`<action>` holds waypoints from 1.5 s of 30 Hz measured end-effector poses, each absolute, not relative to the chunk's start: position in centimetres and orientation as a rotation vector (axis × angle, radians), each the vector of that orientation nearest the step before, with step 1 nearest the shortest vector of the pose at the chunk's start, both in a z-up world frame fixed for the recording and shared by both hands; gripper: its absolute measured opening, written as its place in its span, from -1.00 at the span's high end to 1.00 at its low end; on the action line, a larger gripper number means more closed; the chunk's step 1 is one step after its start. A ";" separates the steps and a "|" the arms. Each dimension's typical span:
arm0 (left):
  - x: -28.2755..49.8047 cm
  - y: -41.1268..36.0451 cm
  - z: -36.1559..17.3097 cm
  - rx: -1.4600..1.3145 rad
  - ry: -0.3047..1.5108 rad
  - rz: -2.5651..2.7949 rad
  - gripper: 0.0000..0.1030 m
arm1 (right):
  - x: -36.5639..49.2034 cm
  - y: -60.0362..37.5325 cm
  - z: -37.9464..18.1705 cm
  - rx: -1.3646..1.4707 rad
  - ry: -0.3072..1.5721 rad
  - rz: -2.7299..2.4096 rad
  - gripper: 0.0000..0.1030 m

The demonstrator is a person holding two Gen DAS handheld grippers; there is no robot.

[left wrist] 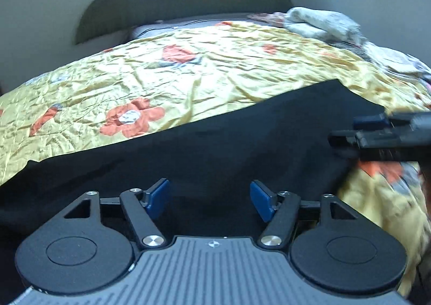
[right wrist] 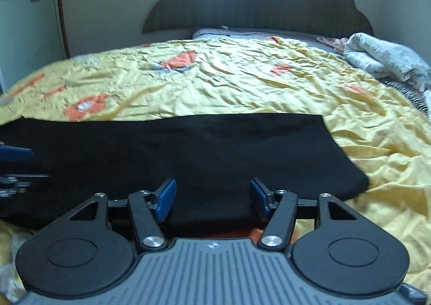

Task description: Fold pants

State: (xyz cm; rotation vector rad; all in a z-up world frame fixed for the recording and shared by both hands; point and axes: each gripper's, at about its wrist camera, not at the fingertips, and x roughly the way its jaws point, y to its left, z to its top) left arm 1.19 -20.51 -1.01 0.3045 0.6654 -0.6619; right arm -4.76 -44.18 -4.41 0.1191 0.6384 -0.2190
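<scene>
Two grippers over bed, both with fingers spread wide, gripping nothing. Left gripper (left wrist: 210, 198) hovers above black pants (left wrist: 215, 148); blue pads apart, dark cloth visible between them. Right gripper (right wrist: 212, 198) likewise over pants (right wrist: 188, 154) near its lower edge. Pants lie flat as long dark band across near part of yellow floral bedspread (left wrist: 188, 76). Right gripper enters left view at 3 o'clock. Crumpled white blanket (right wrist: 388, 59) at 2 o'clock, dark headboard (right wrist: 258, 3) at 12.

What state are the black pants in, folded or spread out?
Cannot tell whether folded. The black pants lie flat as one long band across the yellow bedspread, no separate legs showing. Both grippers open, holding nothing.
</scene>
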 end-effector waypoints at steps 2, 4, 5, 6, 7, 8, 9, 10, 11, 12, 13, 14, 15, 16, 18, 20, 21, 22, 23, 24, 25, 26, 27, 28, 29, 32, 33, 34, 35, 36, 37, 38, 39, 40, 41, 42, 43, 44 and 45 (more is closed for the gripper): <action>1.4 -21.2 -1.5 0.314 0.688 -0.682 -0.35 | -4.2 -43.7 -4.9 0.097 0.676 -0.202 -0.16; 0.8 -21.5 -2.1 0.346 0.698 -0.720 -0.36 | -4.5 -43.1 -5.1 0.037 0.684 -0.202 -0.23; 0.0 -21.5 -2.3 0.363 0.669 -0.733 -0.36 | -4.9 -43.2 -5.0 0.046 0.678 -0.208 -0.23; -0.7 -21.6 -2.4 0.385 0.637 -0.739 -0.36 | -5.5 -43.6 -4.7 0.079 0.662 -0.226 -0.23; -1.2 -21.6 -2.5 0.398 0.613 -0.741 -0.36 | -6.2 -44.2 -4.4 0.119 0.635 -0.253 -0.23; -1.7 -21.6 -2.7 0.405 0.589 -0.737 -0.36 | -7.0 -45.1 -4.1 0.171 0.602 -0.290 -0.24; -1.9 -21.5 -2.9 0.405 0.575 -0.732 -0.39 | -7.7 -46.0 -3.9 0.227 0.576 -0.324 -0.24; -2.0 -21.4 -3.2 0.396 0.564 -0.723 -0.41 | -8.5 -47.1 -3.8 0.295 0.552 -0.356 -0.24; -1.9 -21.3 -3.4 0.384 0.559 -0.714 -0.50 | -9.1 -48.1 -3.9 0.362 0.539 -0.376 -0.24; -1.7 -21.1 -3.7 0.362 0.557 -0.701 -0.62 | -9.5 -49.0 -4.1 0.423 0.537 -0.381 -0.24; -1.5 -20.9 -3.8 0.341 0.561 -0.690 -0.67 | -9.7 -49.7 -4.5 0.477 0.542 -0.379 -0.24; -1.2 -20.7 -3.8 0.319 0.572 -0.684 -0.73 | -9.9 -50.2 -5.0 0.524 0.547 -0.373 -0.24; -0.9 -20.6 -3.8 0.300 0.585 -0.684 -0.75 | -9.8 -50.6 -5.4 0.568 0.551 -0.360 -0.27; -0.6 -20.4 -3.8 0.279 0.598 -0.686 -0.77 | -9.9 -50.8 -5.9 0.610 0.540 -0.347 -0.27; -0.4 -20.3 -3.8 0.264 0.603 -0.685 -0.80 | -10.0 -51.1 -6.2 0.648 0.503 -0.346 -0.27; -0.5 -20.3 -3.9 0.267 0.600 -0.681 -0.80 | -9.5 -51.5 -6.4 0.689 0.465 -0.350 -0.28; -0.6 -20.4 -3.9 0.272 0.597 -0.676 -0.81 | -9.3 -51.9 -6.6 0.722 0.438 -0.351 -0.28; -0.6 -20.4 -4.0 0.276 0.596 -0.674 -0.81 | -9.1 -52.5 -6.9 0.765 0.411 -0.355 -0.28; -0.6 -20.4 -4.0 0.278 0.597 -0.671 -0.82 | -8.9 -53.1 -7.2 0.810 0.383 -0.362 -0.28; -0.6 -20.4 -4.0 0.278 0.599 -0.670 -0.82 | -8.8 -53.8 -7.6 0.856 0.349 -0.371 -0.28; -0.5 -20.4 -4.0 0.276 0.601 -0.670 -0.83 | -8.6 -54.4 -8.0 0.902 0.312 -0.380 -0.27; -0.5 -20.3 -4.0 0.272 0.605 -0.670 -0.84 | -8.5 -54.9 -8.4 0.947 0.277 -0.389 -0.21; -0.5 -20.3 -4.0 0.269 0.608 -0.670 -0.85 | -8.3 -55.3 -8.6 0.976 0.248 -0.401 -0.18; -0.4 -20.3 -4.1 0.267 0.610 -0.668 -0.85 | -8.0 -55.7 -8.7 0.992 0.229 -0.413 -0.15; -0.4 -20.3 -4.1 0.267 0.610 -0.666 -0.86 | -7.6 -56.0 -8.7 1.003 0.221 -0.425 -0.12; -0.4 -20.4 -4.1 0.267 0.611 -0.663 -0.87 | -6.4 -57.3 -9.3 1.033 0.212 -0.448 0.31; -0.4 -20.4 -4.1 0.265 0.612 -0.664 -0.87 | -6.1 -57.7 -9.5 1.036 0.222 -0.458 0.55; -0.3 -20.3 -4.1 0.262 0.614 -0.666 -0.88 | -5.9 -57.9 -9.8 1.034 0.231 -0.465 0.73; -0.2 -20.3 -4.1 0.258 0.615 -0.668 -0.88 | -5.8 -58.1 -10.0 1.025 0.235 -0.469 0.79; -0.1 -20.3 -4.1 0.254 0.618 -0.669 -0.89 | -5.7 -58.2 -10.1 1.013 0.239 -0.470 0.85; -0.1 -20.3 -4.1 0.252 0.620 -0.671 -0.89 | -5.6 -58.1 -10.0 0.996 0.242 -0.469 0.85; -0.1 -20.2 -4.2 0.252 0.620 -0.671 -0.89 | -5.5 -58.0 -9.9 0.973 0.250 -0.473 0.85; 0.0 -20.3 -4.2 0.253 0.621 -0.672 -0.90 | -5.3 -57.8 -9.7 0.950 0.256 -0.476 0.85; 0.0 -20.3 -4.2 0.252 0.620 -0.672 -0.90 | -5.1 -57.5 -9.5 0.924 0.264 -0.477 0.84; 0.0 -20.2 -4.1 0.247 0.617 -0.674 -0.91 | -4.9 -57.1 -9.2 0.895 0.272 -0.474 0.84; -0.1 -19.9 -4.0 0.232 0.609 -0.673 -0.85 | -4.8 -56.6 -8.9 0.859 0.281 -0.470 0.84; -0.1 -19.5 -3.8 0.208 0.595 -0.673 -0.84 | -4.5 -56.1 -8.6 0.817 0.291 -0.470 0.84; 0.0 -19.3 -3.7 0.190 0.588 -0.672 -0.82 | -4.2 -55.6 -8.2 0.771 0.302 -0.469 0.84; 0.1 -19.1 -3.5 0.171 0.585 -0.666 -0.80 | -3.9 -55.1 -7.8 0.726 0.311 -0.466 0.84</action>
